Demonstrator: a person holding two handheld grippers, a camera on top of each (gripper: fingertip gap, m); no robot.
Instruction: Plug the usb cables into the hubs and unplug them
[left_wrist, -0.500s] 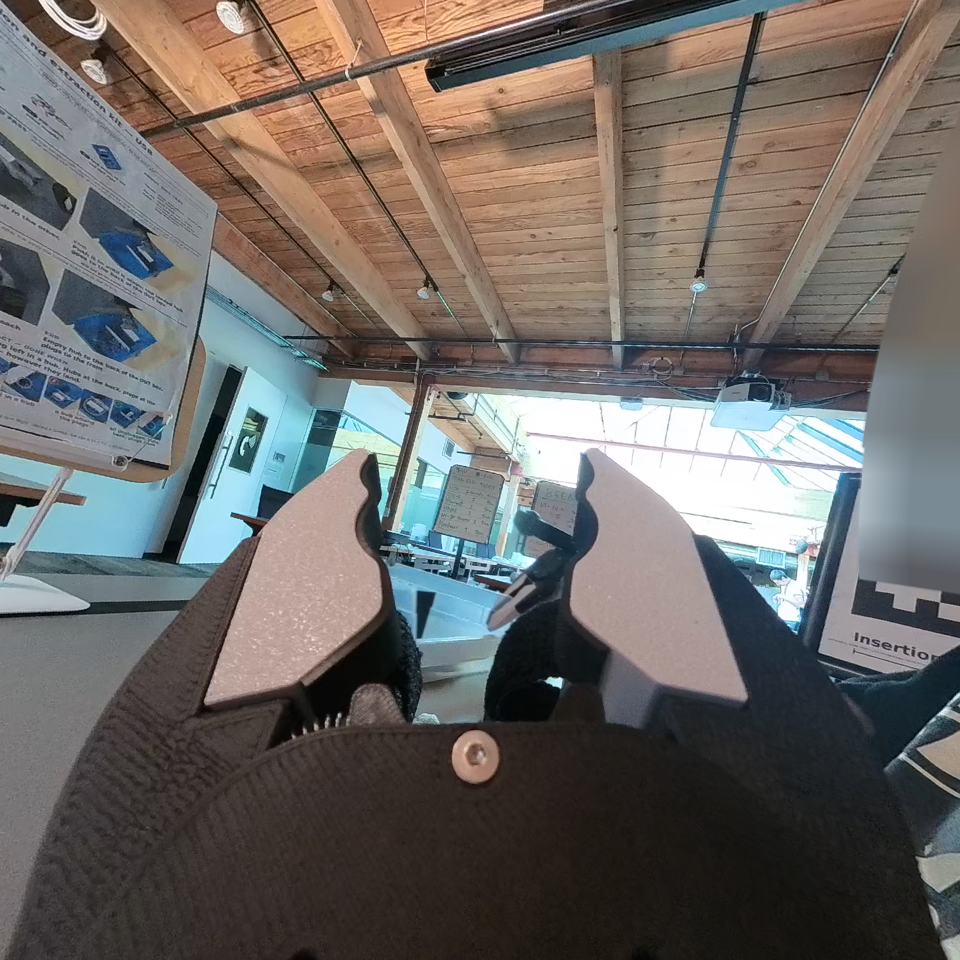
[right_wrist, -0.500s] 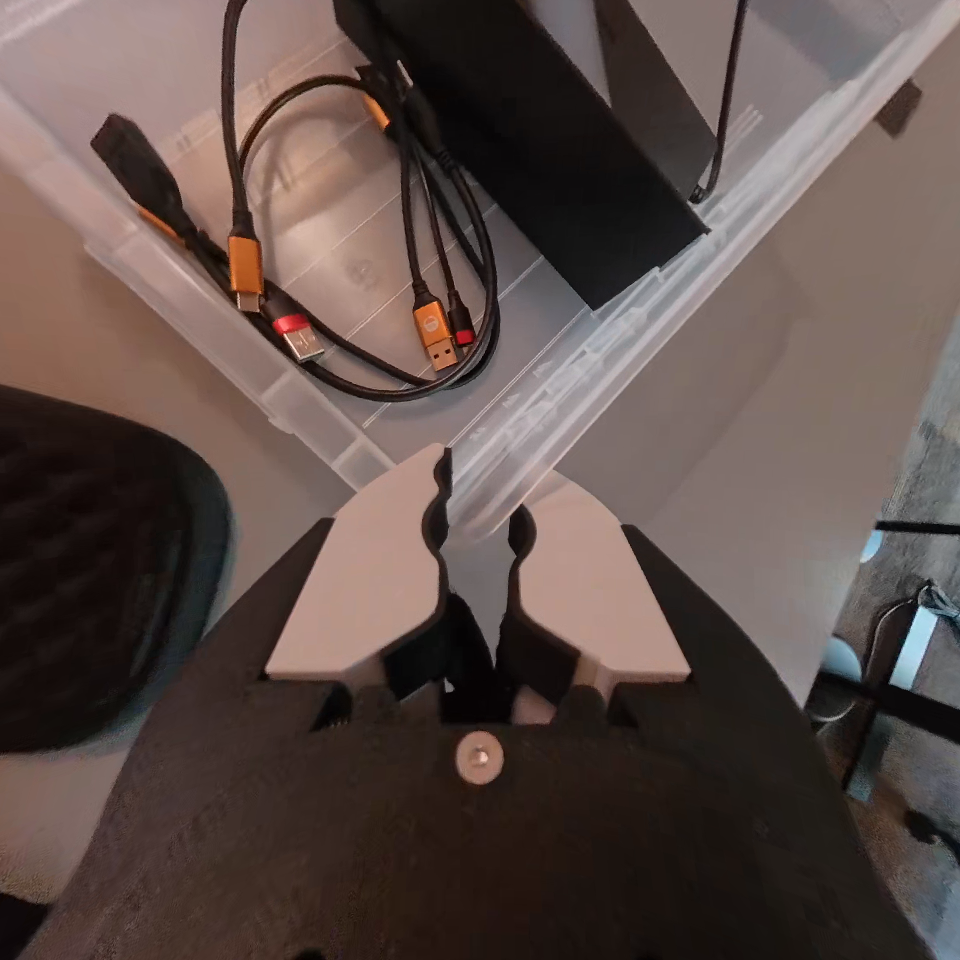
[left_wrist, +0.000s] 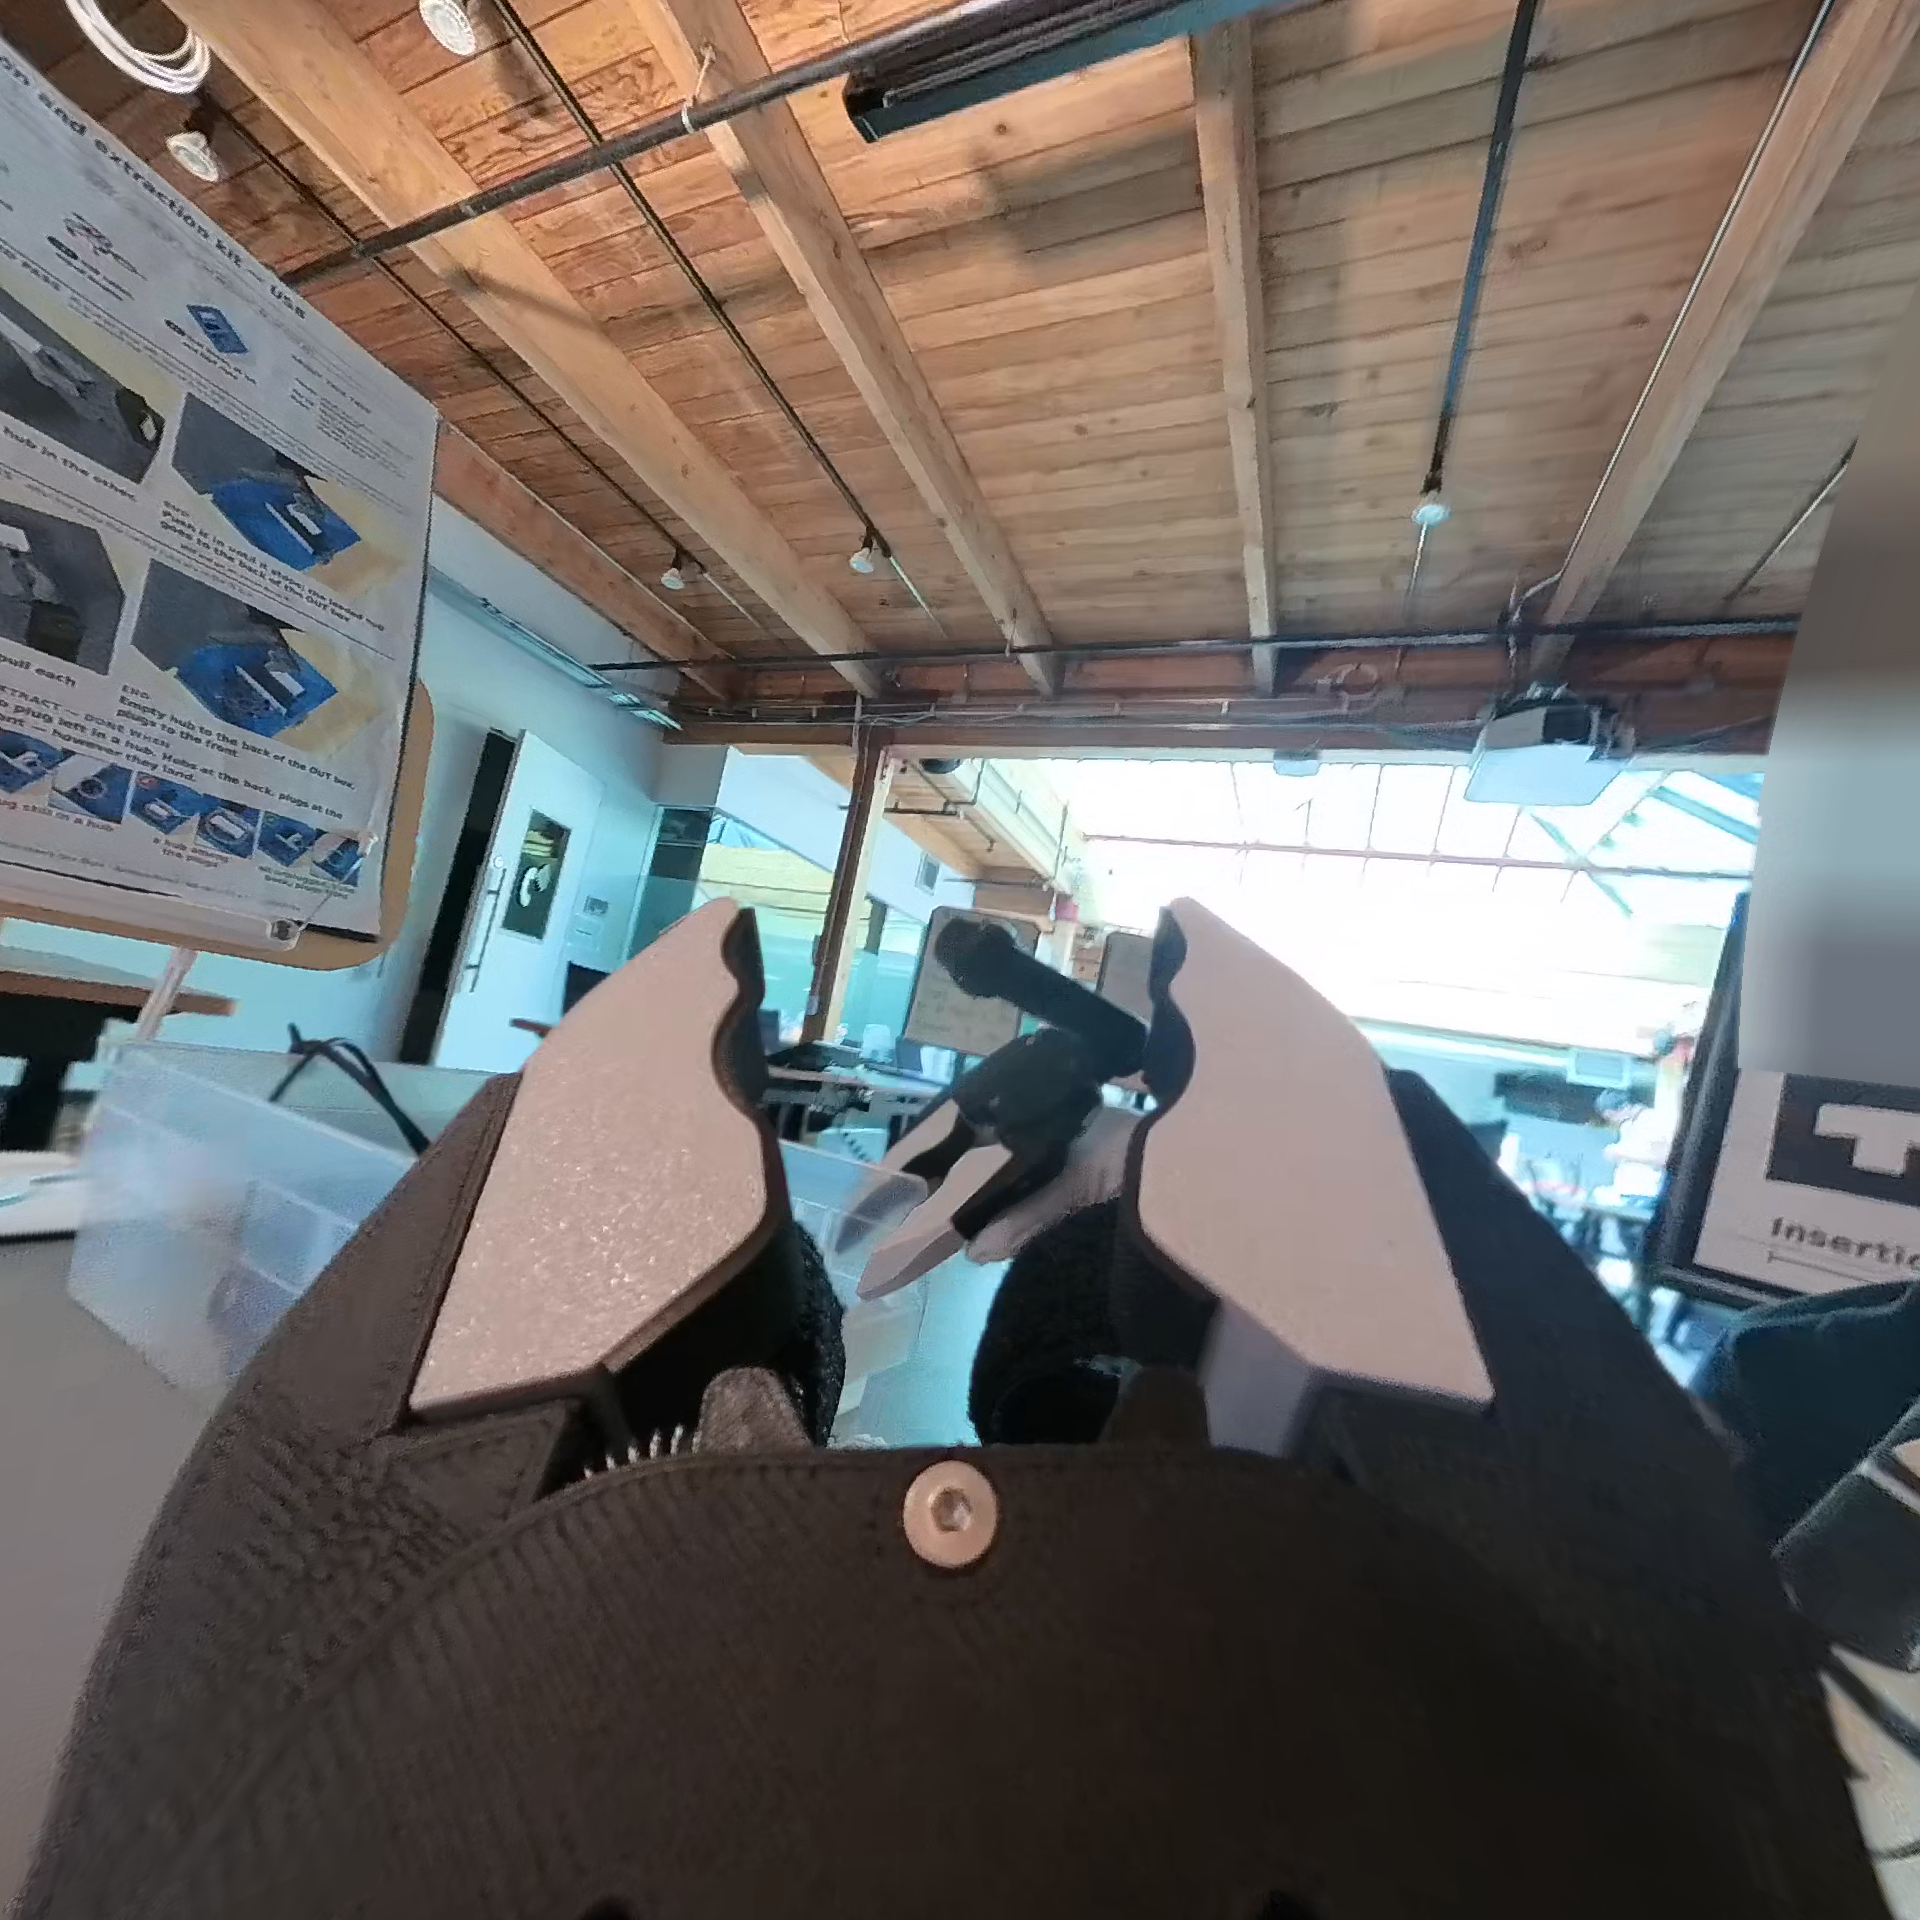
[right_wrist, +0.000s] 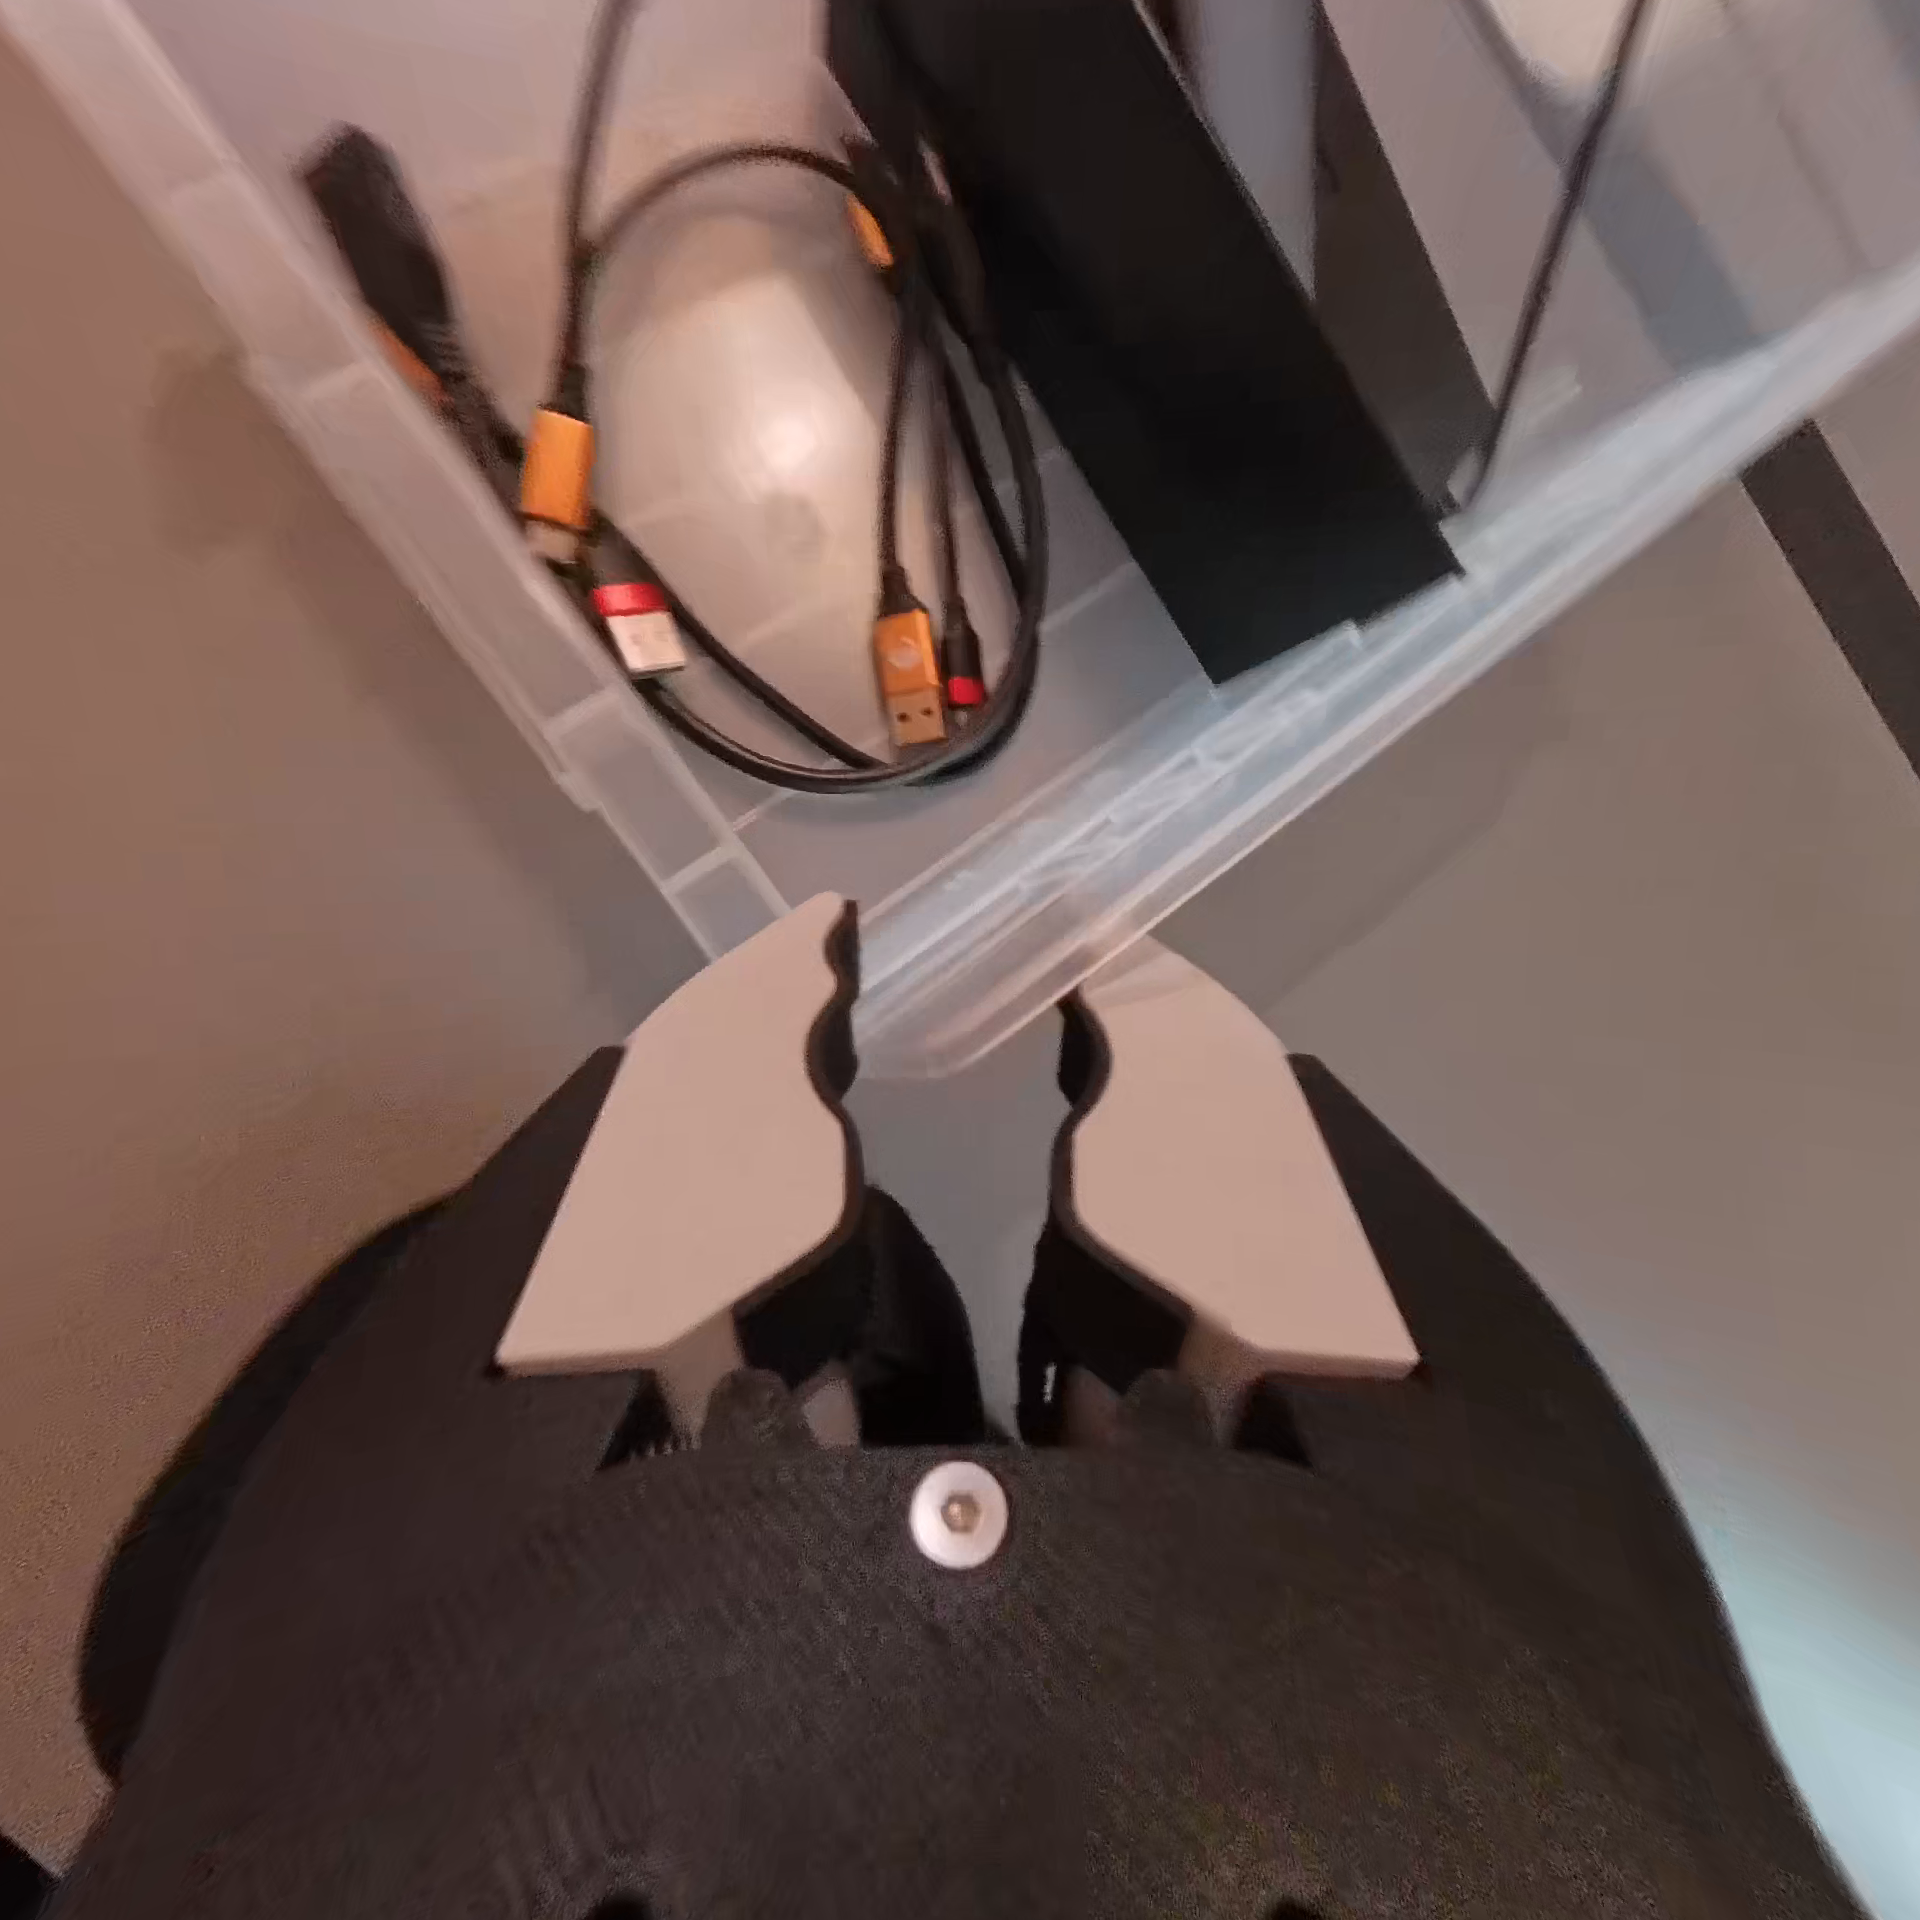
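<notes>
- Clear plastic bin (right_wrist: 1143, 842) sits on the grey counter (right_wrist: 260, 727); its near corner lies just beyond my right tool (right_wrist: 961, 966), whose jaws stand apart and empty.
- Black usb cables (right_wrist: 997, 582) with orange and red plugs coil inside the bin, beside a black box (right_wrist: 1164, 343).
- My left tool (left_wrist: 951, 971) tilts up toward the wooden ceiling (left_wrist: 1039, 364), jaws apart, holding nothing, the bin beyond it.

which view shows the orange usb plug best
The right wrist view: it looks down into the clear bin, where the orange usb plug lies among black cables. The left wrist view shows only the bin's wall from the side; no plug is visible there.
</notes>
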